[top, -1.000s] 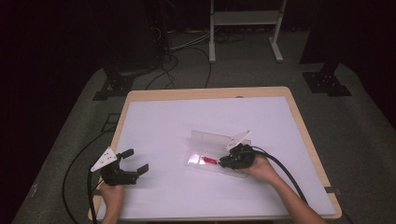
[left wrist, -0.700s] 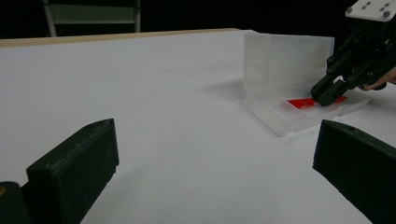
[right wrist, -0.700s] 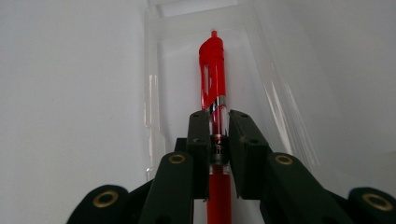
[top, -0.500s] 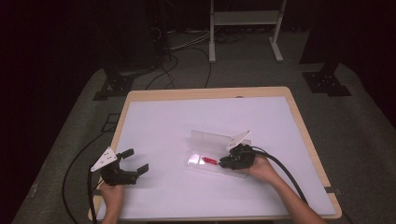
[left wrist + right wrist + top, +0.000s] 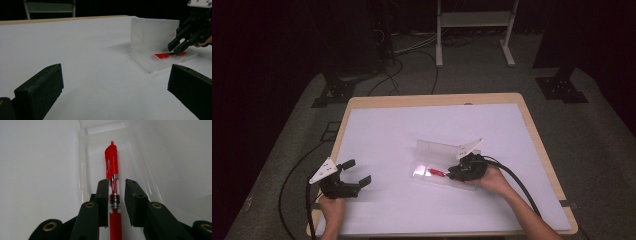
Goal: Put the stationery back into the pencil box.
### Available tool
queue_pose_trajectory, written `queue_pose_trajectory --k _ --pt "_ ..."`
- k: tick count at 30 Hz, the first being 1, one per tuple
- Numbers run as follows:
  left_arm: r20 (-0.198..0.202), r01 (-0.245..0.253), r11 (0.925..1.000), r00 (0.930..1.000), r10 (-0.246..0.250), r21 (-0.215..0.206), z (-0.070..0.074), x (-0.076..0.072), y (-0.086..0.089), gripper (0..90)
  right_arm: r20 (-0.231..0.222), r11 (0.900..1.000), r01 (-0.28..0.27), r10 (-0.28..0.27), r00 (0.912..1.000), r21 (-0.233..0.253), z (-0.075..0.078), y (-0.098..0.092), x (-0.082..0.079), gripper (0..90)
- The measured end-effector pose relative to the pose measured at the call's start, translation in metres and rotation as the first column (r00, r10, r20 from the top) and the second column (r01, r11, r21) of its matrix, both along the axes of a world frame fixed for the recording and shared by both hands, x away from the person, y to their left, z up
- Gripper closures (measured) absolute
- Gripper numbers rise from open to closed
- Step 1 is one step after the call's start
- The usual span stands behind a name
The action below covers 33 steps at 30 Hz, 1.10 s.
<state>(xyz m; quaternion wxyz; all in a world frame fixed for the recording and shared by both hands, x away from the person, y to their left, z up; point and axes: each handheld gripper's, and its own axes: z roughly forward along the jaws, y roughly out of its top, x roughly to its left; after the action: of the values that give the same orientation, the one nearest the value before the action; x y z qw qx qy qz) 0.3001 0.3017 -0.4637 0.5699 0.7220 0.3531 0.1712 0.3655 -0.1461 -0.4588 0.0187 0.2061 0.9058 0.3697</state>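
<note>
- Red plastic is seen between the black jaws of the right gripper (image 5: 114,202): the red pen (image 5: 113,185) is flanked on both sides, with the left jaw against its barrel and a narrow gap on the right, so a firm grasp cannot be confirmed.
- The pen is laid along the floor of the clear plastic case (image 5: 100,135), in the centre of the right gripper view, with its clip end toward the top of the frame.
- The lid of the case is stood upright behind the tray, as seen at the upper right of the left gripper view.
- In the high view, the right gripper (image 5: 451,175) is placed right of centre, over the case (image 5: 437,150).
- The left gripper (image 5: 358,172) is held at the lower left of the high view, well apart from the case, its jaws spread wide and nothing between them.
- Everything is set on the white table (image 5: 412,125).
</note>
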Motion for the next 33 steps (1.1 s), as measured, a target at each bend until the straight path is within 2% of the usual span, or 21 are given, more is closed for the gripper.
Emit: queue_pose_trajectory --k 13,20,33 --pt "0.003 0.006 1.0 1.0 -0.006 0.001 0.0 0.0 0.0 0.0 0.007 0.998 0.004 -0.005 1.0 0.062 0.014 -0.009 -0.003 61.3" --pt "0.002 0.005 1.0 1.0 -0.005 -0.002 0.0 0.0 0.0 0.0 0.015 0.997 0.009 -0.01 0.9998 0.072 0.024 -0.017 -0.006 55.8" --pt "0.0 0.004 1.0 1.0 -0.004 0.001 0.0 0.0 0.0 0.0 0.021 0.996 0.021 -0.023 0.9995 0.084 0.036 -0.031 -0.008 50.9"
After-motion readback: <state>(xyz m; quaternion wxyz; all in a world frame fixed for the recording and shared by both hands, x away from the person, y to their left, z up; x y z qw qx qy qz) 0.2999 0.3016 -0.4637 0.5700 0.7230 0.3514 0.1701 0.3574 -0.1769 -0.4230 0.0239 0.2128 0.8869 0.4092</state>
